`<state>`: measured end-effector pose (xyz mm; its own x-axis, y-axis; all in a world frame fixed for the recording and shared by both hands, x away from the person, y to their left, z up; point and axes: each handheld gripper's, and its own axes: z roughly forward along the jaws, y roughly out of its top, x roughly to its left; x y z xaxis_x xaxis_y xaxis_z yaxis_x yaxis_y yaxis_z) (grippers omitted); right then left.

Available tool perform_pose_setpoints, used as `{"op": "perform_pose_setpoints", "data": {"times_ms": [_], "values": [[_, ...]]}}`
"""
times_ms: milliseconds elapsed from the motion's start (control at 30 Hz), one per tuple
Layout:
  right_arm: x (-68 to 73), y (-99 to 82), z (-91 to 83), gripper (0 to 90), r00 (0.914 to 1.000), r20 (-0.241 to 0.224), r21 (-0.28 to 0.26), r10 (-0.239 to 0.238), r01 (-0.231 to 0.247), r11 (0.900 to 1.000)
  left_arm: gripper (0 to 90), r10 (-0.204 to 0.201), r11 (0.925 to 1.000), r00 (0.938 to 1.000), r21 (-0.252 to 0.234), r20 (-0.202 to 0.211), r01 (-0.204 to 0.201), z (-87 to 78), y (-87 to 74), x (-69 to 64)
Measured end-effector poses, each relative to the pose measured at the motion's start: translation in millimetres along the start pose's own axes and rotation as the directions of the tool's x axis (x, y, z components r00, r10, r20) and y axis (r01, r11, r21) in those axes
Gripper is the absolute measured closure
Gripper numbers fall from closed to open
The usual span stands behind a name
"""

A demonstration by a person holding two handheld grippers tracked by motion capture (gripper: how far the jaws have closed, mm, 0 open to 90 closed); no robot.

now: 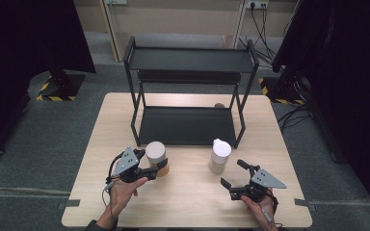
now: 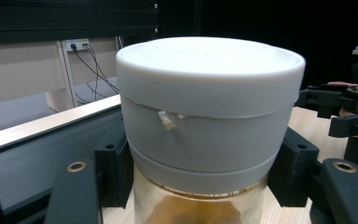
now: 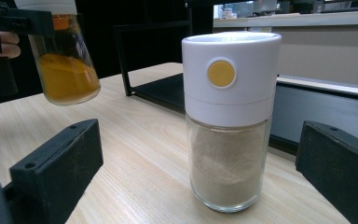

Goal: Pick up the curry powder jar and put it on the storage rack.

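Table: a light wooden table (image 1: 188,202) on a grey floor, seen from above in the high view
Rack: a black 2-tier metal rack (image 1: 189,91) stands at the far middle of the table, both shelves bare apart from a small brownish object behind its right rear leg, too small to tell
Left gripper: the left gripper (image 1: 160,167) sits at the near left of the table, held by the person's left hand (image 1: 124,188), with a grey three-cornered plate on top
Left jaws: clenched on the white cap of the orange spice jar (image 2: 205,140); the left gripper view shows a black pad pressed against each side of the cap
Orange spice jar: glass body with orange-yellow powder and a wide white cap; in the right gripper view its base hangs tilted above the wood, clear of the table
Right gripper: the right gripper (image 1: 233,174) is at the near right, held by the person's right hand (image 1: 260,208), pointing toward the pale spice jar (image 3: 228,126)
Right jaws: spread wide, grasping nothing; the pale jar stands between them and a little ahead, touching neither
Pale spice jar: upright on the table just in front of the rack's right front leg, glass body holding beige powder, white cap with 1 round yellow button facing the right gripper
Jars: well apart from each other
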<state>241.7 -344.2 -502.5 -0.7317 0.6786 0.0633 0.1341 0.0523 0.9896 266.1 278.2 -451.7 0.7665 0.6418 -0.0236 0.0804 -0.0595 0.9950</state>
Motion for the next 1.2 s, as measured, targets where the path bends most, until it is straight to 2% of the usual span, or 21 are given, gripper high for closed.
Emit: {"op": "perform_pose_setpoints", "data": {"times_ms": [433, 500, 767, 900, 1067, 1200], "values": [[-0.4, 0.0, 0.0, 0.9, 1.0000, -0.004, -0.001, 0.000, 0.000, 1.0000, 35.5, -0.002, 1.0000, 1.0000, -0.001, 0.009, 0.002, -5.1, 16.8, 3.3], [-0.4, 0.0, 0.0, 0.9, 1.0000, -0.005, 0.000, -0.001, 0.001, 1.0000, 35.5, 0.015, 0.9999, 0.9999, -0.001, -0.003, -0.015, -6.0, 20.5, 3.1], [-0.8, 0.1, 0.3, 0.9, 0.9999, -0.014, 0.000, -0.003, 0.003, 1.0000, 35.5, 0.018, 0.9998, 0.9998, 0.006, 0.007, -0.018, -6.7, 34.3, 8.6], [-0.9, 0.0, 0.1, 0.9, 0.9999, -0.014, -0.002, -0.003, 0.003, 1.0000, 35.5, 0.000, 1.0000, 0.9999, -0.008, 0.016, 0.000, -4.9, 41.3, 13.2], [-1.2, -0.2, -0.2, 0.9, 0.9999, -0.014, -0.004, -0.001, 0.001, 1.0000, 35.5, -0.001, 1.0000, 0.9994, -0.009, 0.035, 0.002, -0.9, 60.6, 21.3], [-1.0, -0.2, -0.5, 0.9, 0.9999, -0.016, -0.005, 0.000, 0.000, 1.0000, 35.5, 0.013, 0.9999, 0.9994, -0.010, 0.031, -0.013, 0.6, 80.9, 26.4]]}}
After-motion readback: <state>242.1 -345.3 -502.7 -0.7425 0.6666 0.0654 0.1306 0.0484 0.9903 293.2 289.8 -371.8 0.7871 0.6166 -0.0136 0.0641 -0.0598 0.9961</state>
